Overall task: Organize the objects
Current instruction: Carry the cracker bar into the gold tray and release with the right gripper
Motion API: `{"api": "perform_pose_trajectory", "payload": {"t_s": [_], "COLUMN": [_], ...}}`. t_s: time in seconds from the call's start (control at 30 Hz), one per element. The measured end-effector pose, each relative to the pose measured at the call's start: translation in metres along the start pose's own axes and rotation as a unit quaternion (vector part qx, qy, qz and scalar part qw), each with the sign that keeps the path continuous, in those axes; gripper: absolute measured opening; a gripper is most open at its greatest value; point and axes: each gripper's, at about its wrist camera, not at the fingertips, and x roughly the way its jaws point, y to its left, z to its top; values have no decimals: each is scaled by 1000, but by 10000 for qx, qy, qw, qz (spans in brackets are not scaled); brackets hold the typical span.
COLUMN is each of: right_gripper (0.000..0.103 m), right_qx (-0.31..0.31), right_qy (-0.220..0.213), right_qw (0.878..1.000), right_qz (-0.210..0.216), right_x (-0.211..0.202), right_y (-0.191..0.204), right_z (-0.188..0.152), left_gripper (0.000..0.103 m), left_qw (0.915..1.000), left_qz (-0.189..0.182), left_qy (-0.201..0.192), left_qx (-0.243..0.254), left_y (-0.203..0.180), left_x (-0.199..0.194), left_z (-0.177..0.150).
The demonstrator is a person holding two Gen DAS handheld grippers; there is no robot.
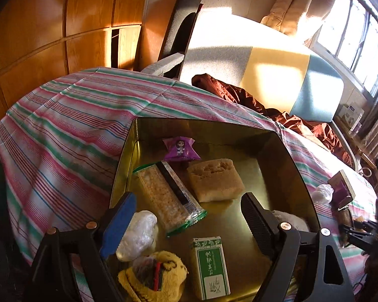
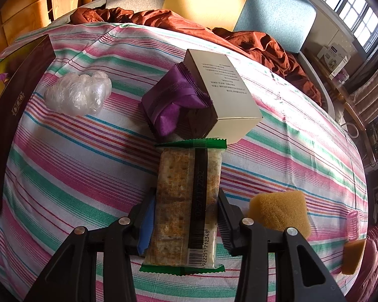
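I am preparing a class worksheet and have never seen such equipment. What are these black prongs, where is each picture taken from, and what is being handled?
A person holds two hand-held grippers, each carrying a camera that looks along its fingers. The left gripper hangs open over a gold metal tin containing a purple candy packet, a tan sponge block and a green-and-white small box. The right gripper is closed on a green-edged clear cracker packet above the striped bedcover, near a crumpled clear plastic wrap.

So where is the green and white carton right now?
In the left wrist view the green and white carton lies flat in the gold tin, near its front edge, between the yellow knitted item and the left gripper.
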Motion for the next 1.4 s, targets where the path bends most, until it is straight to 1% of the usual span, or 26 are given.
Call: {"api": "perform_pose_trajectory", "payload": {"t_s": [0.07,0.1,0.2,0.27,0.37,0.43,0.53,0.73,0.83,1.0,1.2,1.33,1.4], "right_gripper": [44,44,44,44,44,44,44,44,44,44,44,45,46], "right_qx": [5,-12,-83,-5,120,112,-2,-419,-618,-756,-887,-919,-906], "right_qy": [-11,-20,-101,-208,-404,-578,-846,-1247,-1226,-997,-746,-563,-543], "right_qw": [9999,9999,9995,9986,9961,9933,9874,9715,9667,9654,9659,9651,9651], "right_qz": [100,169,294,480,779,995,1339,1974,2158,2290,2316,2387,2397], "right_x": [-3,-5,-13,-22,-39,-53,-77,-114,-117,-105,-89,-79,-78], "right_y": [4,7,19,25,39,55,83,156,191,231,256,264,264], "right_z": [0,-1,-2,-1,0,3,10,33,40,43,42,36,33], "left_gripper": [86,88,89,89,89,89,89,89,89,89,89,89,89], "left_qw": [9998,9997,9990,9985,9983,9985,9981,9982,9984,9984,9989,9990,9991], "left_qz": [8,13,33,49,42,-17,20,51,36,42,99,117,118], "left_qy": [-138,-199,-314,-354,-378,-369,-406,-394,-368,-371,-356,-346,-327], "left_qx": [119,160,311,415,442,409,458,448,426,413,292,250,239], "left_y": [-4,-5,-9,-12,-12,-11,-10,-5,-2,4,14,18,19], "left_x": [-13,-19,-33,-38,-43,-45,-48,-50,-51,-53,-53,-53,-52], "left_z": [-8,-11,-17,-20,-23,-24,-27,-35,-38,-42,-43,-45,-45]}}
